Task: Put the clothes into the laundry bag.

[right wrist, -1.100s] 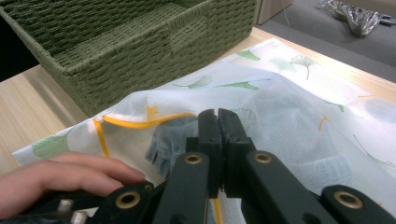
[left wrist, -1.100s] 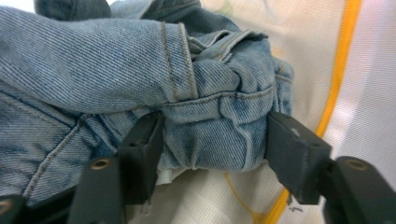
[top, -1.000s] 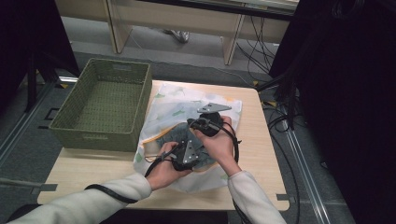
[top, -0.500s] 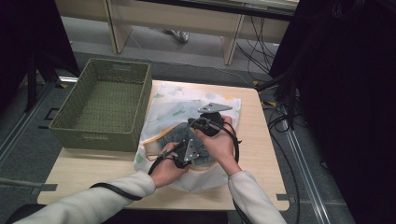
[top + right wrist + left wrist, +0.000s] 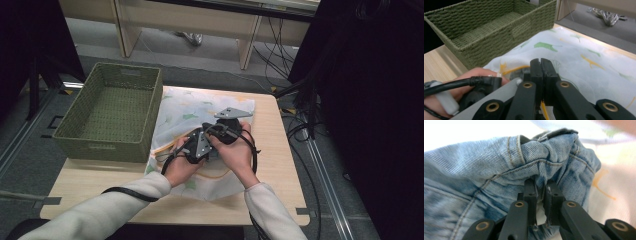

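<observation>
Soft denim pinched at a seam, low in the middle of the table

The jeans point(image 5: 499, 170) are limp, fairly heavy cloth that will sag and unfold when lifted, so a thick stitched fold looks the surest hold; the left gripper point(image 5: 541, 192) is clamped on just such a bunched seam. They are faded blue with tan stitching, lying crumpled on the leaf-printed cloth point(image 5: 200, 107) at centre frame, right of the green basket point(image 5: 115, 112). The right gripper point(image 5: 540, 68) has its jaws together, apparently gripping nothing.

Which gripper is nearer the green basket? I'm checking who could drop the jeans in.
Left. The left gripper, pinching the jeans, sits closer to the green basket; the right gripper is just beyond it.
</observation>
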Demonstrator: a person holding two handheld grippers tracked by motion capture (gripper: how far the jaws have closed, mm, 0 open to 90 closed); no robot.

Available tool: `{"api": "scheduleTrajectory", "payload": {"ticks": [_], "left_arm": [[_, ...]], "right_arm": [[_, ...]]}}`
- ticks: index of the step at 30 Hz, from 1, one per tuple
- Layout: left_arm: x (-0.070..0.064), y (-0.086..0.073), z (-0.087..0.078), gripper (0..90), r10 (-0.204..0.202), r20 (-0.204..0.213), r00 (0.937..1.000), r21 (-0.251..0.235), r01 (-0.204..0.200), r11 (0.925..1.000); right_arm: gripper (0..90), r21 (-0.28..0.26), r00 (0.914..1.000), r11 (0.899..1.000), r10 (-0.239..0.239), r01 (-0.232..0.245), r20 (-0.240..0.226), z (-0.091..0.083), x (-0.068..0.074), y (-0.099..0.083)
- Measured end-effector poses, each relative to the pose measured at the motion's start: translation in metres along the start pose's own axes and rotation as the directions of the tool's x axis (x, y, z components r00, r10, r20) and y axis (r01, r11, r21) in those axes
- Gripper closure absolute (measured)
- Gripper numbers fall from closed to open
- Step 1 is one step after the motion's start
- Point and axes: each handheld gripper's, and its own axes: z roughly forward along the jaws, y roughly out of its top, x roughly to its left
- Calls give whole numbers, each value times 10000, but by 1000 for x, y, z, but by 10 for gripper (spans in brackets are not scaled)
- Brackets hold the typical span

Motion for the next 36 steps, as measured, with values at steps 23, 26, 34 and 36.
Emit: {"api": "scheduleTrajectory", "payload": {"ticks": [23,26,34,36], "left_arm": [[-3,-7,-14,582,-213,730,9971,-55,218,9997],[1,-6,-29,563,-190,884,9959,-226,211,9995],[17,-7,-91,586,83,467,9989,-1202,-26,9927],[25,-12,-103,604,339,-445,9984,-1306,-394,9906]], "right_arm": [[900,454,9997,9987,235,-239,90,4,-8,-8],[900,498,9998,9986,180,-184,90,4,-8,-9],[900,625,9998,9979,159,-166,128,4,-9,-13],[900,661,9999,9978,103,-111,126,3,-9,-14]]}}
